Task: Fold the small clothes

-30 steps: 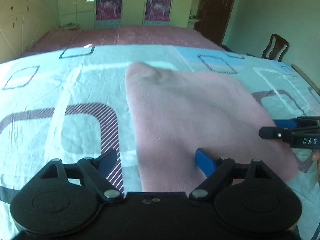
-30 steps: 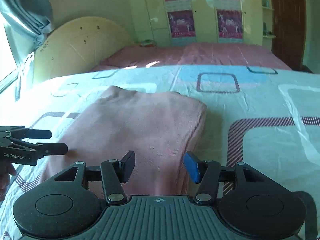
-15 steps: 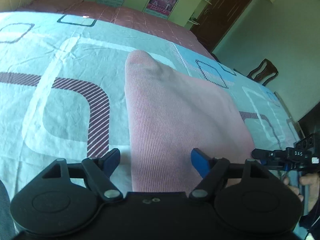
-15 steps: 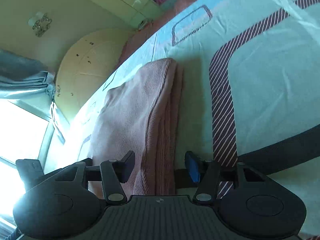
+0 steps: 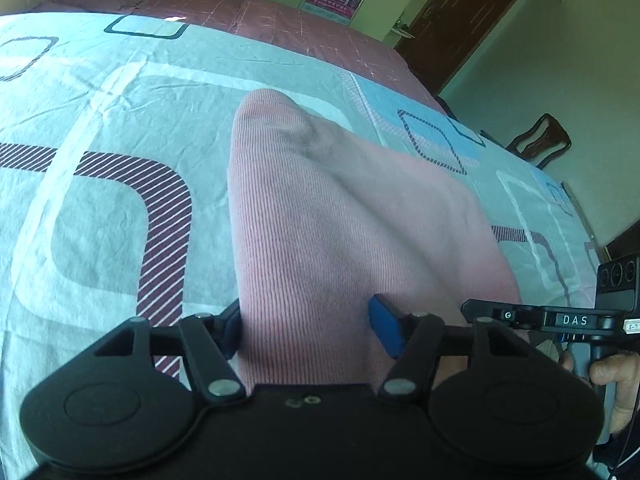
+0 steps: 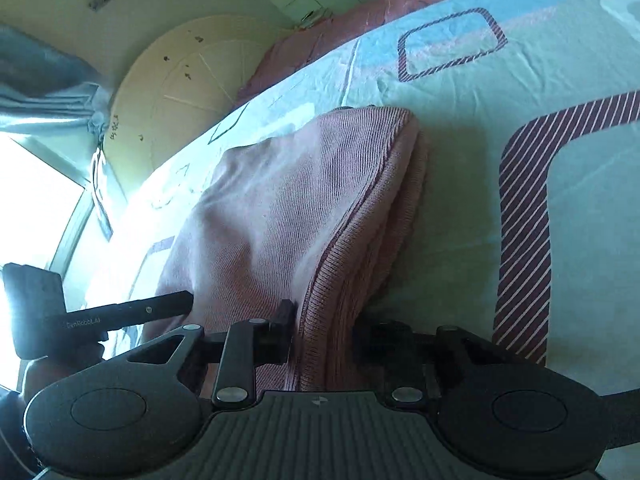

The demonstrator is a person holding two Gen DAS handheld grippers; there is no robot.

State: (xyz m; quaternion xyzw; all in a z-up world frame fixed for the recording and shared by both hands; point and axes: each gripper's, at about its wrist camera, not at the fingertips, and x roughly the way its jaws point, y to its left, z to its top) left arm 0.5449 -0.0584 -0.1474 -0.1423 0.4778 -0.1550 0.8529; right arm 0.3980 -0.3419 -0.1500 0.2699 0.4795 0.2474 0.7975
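Left wrist view: left hand-held gripper [image 5: 306,330] tilted steeply down over the near edge of the pink knitted garment [image 5: 340,232], jaws at a middling gap and closing, fabric between them. Black finger on the left against the garment's left edge; blue pad [image 5: 384,330] on the right resting on top of the cloth, not clearly pinching. Off to the right, right hand-held gripper [image 5: 466,307] seen side-on, lettering "DAS" on its body, person's fingers [image 5: 612,368] wrapped round its grip, tip at the garment's right near corner.

Right wrist view: right hand-held gripper [image 6: 320,334] rolled well to one side, pointing down along the garment's folded right edge. Jaws narrow and closing, stacked ribbed layers of the pink knitted garment [image 6: 280,216] between them; left finger [image 6: 285,322] against the fabric, right finger in shadow, contact there impossible to tell. At far left, left hand-held gripper [image 6: 188,302] reaching in to the garment's opposite near corner, hand behind it dark and blown out by window light.

Garment folded, lying flat on the bed sheet [image 5: 120,120], pale green with striped maroon squares [image 6: 524,216]. Cream headboard [image 6: 180,92] and curtain [image 6: 44,96] beyond; door [image 5: 460,20] and wooden chair [image 5: 538,142] in the other direction.
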